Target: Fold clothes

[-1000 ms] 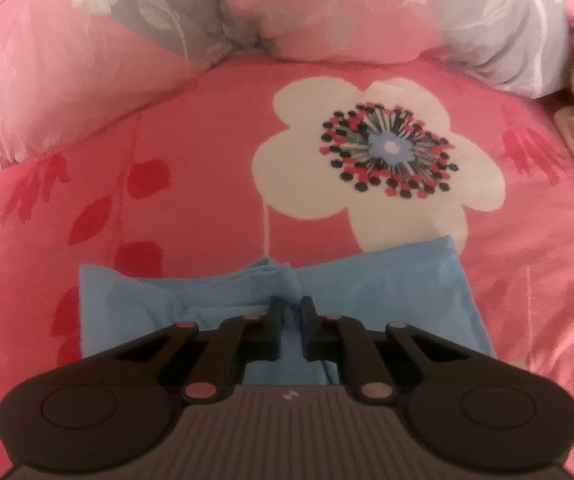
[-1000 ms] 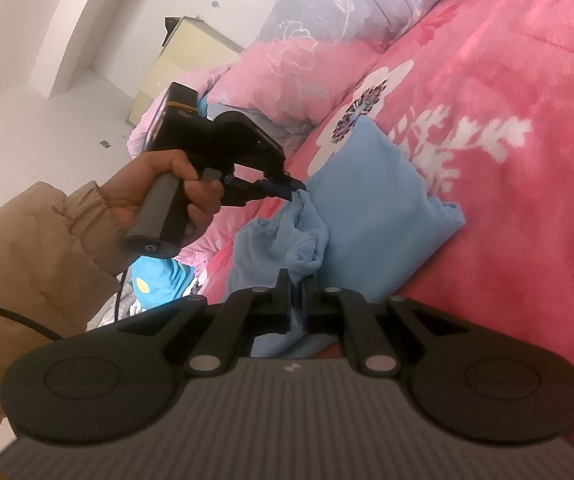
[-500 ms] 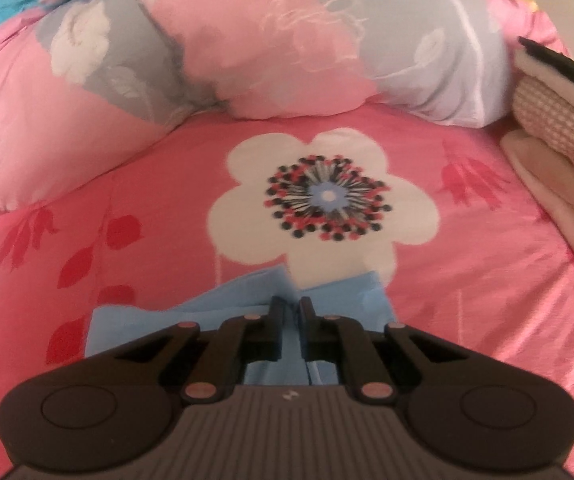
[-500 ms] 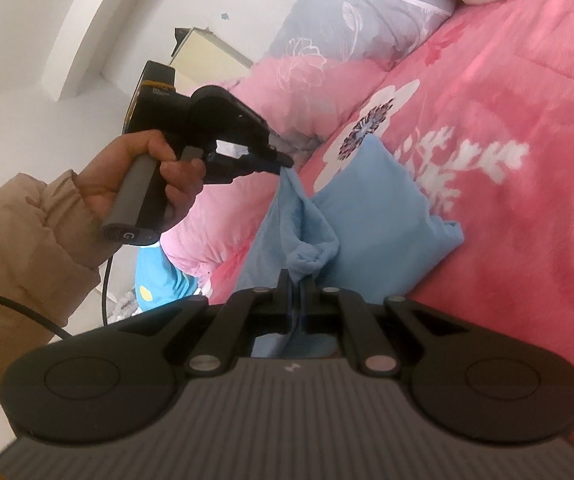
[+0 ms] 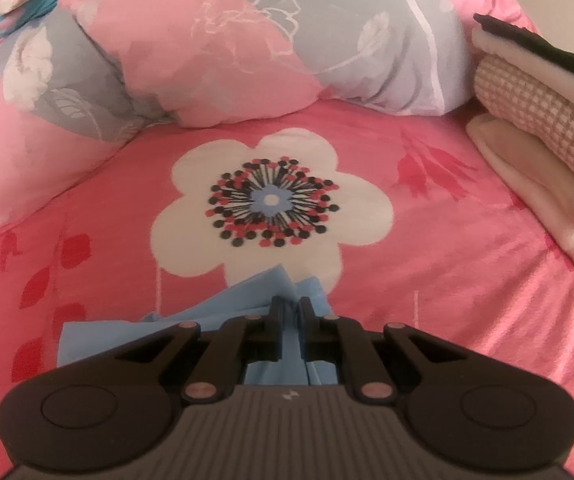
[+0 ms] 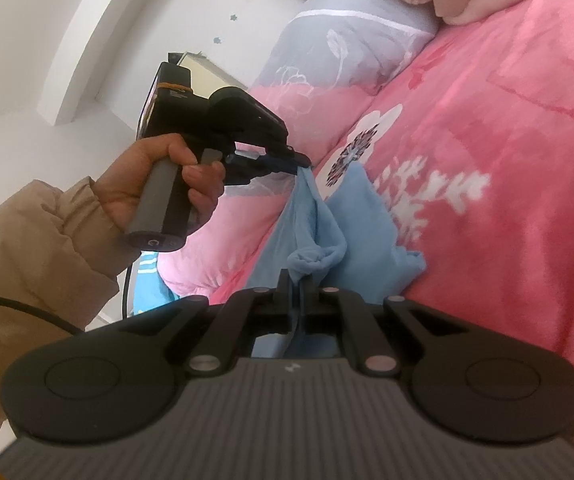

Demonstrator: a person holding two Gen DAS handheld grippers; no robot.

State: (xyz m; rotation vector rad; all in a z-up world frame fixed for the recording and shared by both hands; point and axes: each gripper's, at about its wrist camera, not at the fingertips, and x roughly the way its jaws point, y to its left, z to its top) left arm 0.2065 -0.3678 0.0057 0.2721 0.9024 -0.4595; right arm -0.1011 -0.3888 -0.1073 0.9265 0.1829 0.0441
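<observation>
We have the left gripper [image 6: 301, 162] clamped on one edge of the light blue garment [image 6: 361, 216] and the right gripper [image 6: 295, 280] pinched on a bunched fold of it, the cloth stretched between our tongs above the pink floral bedspread [image 5: 467, 280]. Each bite looks thin, so pulling apart may slip an edge free. The bunched wad may also fold in crooked.

Garment on the bed, pinched at two points

The garment [image 5: 99, 340] lies on the bed [image 5: 467, 300], just before the printed flower [image 5: 271, 200]; pillows [image 5: 247, 52] lie behind the flower, folded stack [image 5: 543, 128] to its right; left tool [image 5: 287, 312] and right tool [image 6: 295, 280] each clamp a garment fold.
</observation>
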